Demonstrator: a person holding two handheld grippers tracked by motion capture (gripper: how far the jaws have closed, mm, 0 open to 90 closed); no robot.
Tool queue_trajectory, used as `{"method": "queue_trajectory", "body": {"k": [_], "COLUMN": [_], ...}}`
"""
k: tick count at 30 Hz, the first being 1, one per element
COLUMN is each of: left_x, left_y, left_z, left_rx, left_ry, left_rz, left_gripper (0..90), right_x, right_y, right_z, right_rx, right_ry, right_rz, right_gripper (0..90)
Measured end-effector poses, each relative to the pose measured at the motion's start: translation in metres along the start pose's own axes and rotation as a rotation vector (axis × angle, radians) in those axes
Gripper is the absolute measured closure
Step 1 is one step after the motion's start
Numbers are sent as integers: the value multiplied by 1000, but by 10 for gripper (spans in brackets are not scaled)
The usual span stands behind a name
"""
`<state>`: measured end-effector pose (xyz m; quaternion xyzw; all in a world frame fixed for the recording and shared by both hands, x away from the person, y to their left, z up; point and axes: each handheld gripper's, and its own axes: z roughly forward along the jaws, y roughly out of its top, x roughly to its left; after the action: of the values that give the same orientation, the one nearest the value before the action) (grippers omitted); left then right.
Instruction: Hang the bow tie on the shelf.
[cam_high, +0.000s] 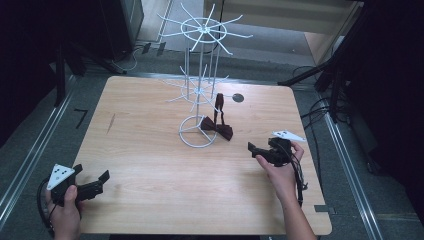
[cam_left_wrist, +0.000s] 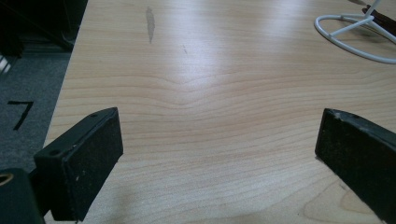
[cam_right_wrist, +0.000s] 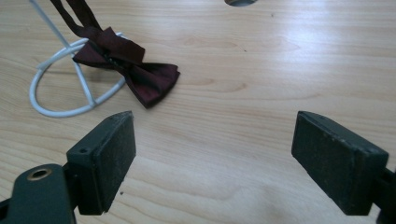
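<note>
The fingers (cam_right_wrist: 100, 158) of both grippers are spread wide and hold nothing. The dark red bow tie (cam_right_wrist: 135, 70) lies on the surface by the white rack's ring base (cam_right_wrist: 60, 109), its strap running up the rack. To grab it well, I think the right gripper (cam_right_wrist: 212, 161) should go in slowly and pinch the near wing.

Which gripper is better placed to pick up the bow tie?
Probably the right gripper: open, aimed at the bow tie nearby. The left gripper is far off at the table's near left corner.

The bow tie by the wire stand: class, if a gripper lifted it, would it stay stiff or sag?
The bow tie looks like soft fabric, so its wings would likely droop. Its strap hangs from the stand, so it may tug.
</note>
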<state>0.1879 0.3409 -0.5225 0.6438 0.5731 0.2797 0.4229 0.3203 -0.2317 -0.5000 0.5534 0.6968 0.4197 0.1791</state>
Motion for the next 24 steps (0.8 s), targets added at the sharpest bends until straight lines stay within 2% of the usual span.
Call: {"method": "queue_trajectory", "body": {"k": [10, 13, 20, 22, 24], "left_x": [0, 0, 0, 0, 0], "left_y": [0, 0, 0, 0, 0], "left_z": [0, 0, 0, 0, 0], "left_rx": [0, -2, 0, -1, 0], "left_ry": [2, 1, 1, 2, 2], "left_rz": [3, 1, 4, 3, 4], "left_gripper": [15, 15, 15, 15, 15], "right_x": [-26, -34, -50, -56, -60], "right_y": [-22, -29, -43, -48, -52], "right_z": [-15, -21, -35, -40, -44], "right_rx": [5, 1, -3, -8, -13], "right_ry": [-35, -22, -41, -42, -43], "right_rz": [42, 34, 49, 50, 47], "right_gripper": [131, 90, 53, 0, 0]}}
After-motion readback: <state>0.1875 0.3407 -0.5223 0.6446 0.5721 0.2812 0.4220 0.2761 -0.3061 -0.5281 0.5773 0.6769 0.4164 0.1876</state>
